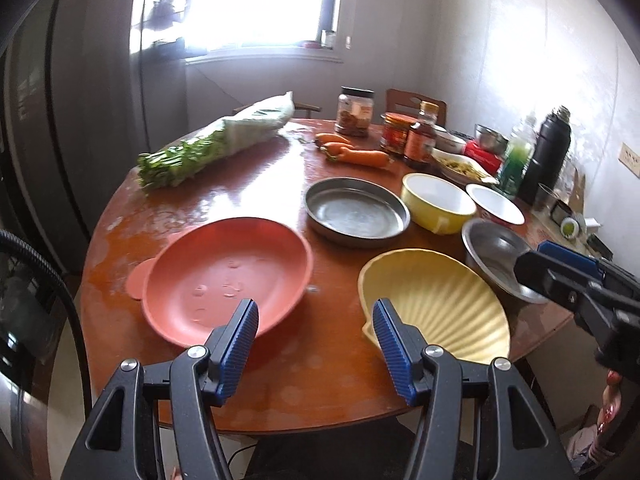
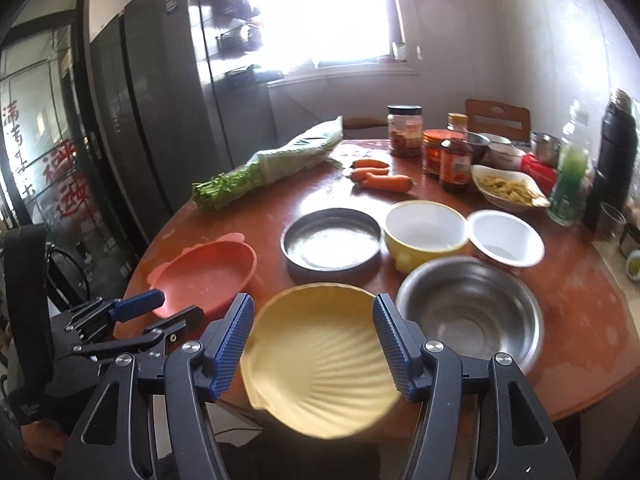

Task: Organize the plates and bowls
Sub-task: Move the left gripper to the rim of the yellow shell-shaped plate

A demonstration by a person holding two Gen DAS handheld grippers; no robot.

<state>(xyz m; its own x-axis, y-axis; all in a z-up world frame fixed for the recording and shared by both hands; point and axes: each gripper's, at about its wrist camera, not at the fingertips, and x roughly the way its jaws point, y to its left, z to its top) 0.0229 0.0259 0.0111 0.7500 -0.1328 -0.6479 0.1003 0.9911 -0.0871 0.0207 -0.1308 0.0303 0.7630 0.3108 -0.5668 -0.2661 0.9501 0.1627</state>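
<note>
Your left gripper [image 1: 316,322] hangs over the near edge of the round wooden table [image 1: 280,384], its blue ribbed pads standing apart with nothing between them. Your right gripper [image 2: 314,318] is held the same way, jaws parted and empty, above the yellow shell-shaped plate [image 2: 320,364], which lies at the table's near edge and touches neither pad.

Just left of the shell plate, and apart from it, sits the coral plate [image 1: 226,276] with its small ear-like tabs on the far left rim. To the shell plate's right stands the steel bowl [image 2: 470,312], close beside it; whether their rims touch is hard to tell.

Behind these, a row crosses the middle of the table: the shallow steel pan [image 1: 356,212], then the yellow bowl [image 1: 438,202] with a white inside, then the white-lined bowl [image 2: 506,238] with a reddish outside. The two bowls stand just beside each other.

Farther back lie three carrots [image 1: 352,152] and a long bundle of greens in a plastic sleeve [image 1: 212,148]. Along the far right edge cluster jars and a bottle of sauce [image 1: 422,136], a dish of food [image 2: 508,190], a green bottle [image 2: 570,176] and a dark flask [image 1: 550,156]. A bright window [image 1: 260,4] fills the wall beyond.
</note>
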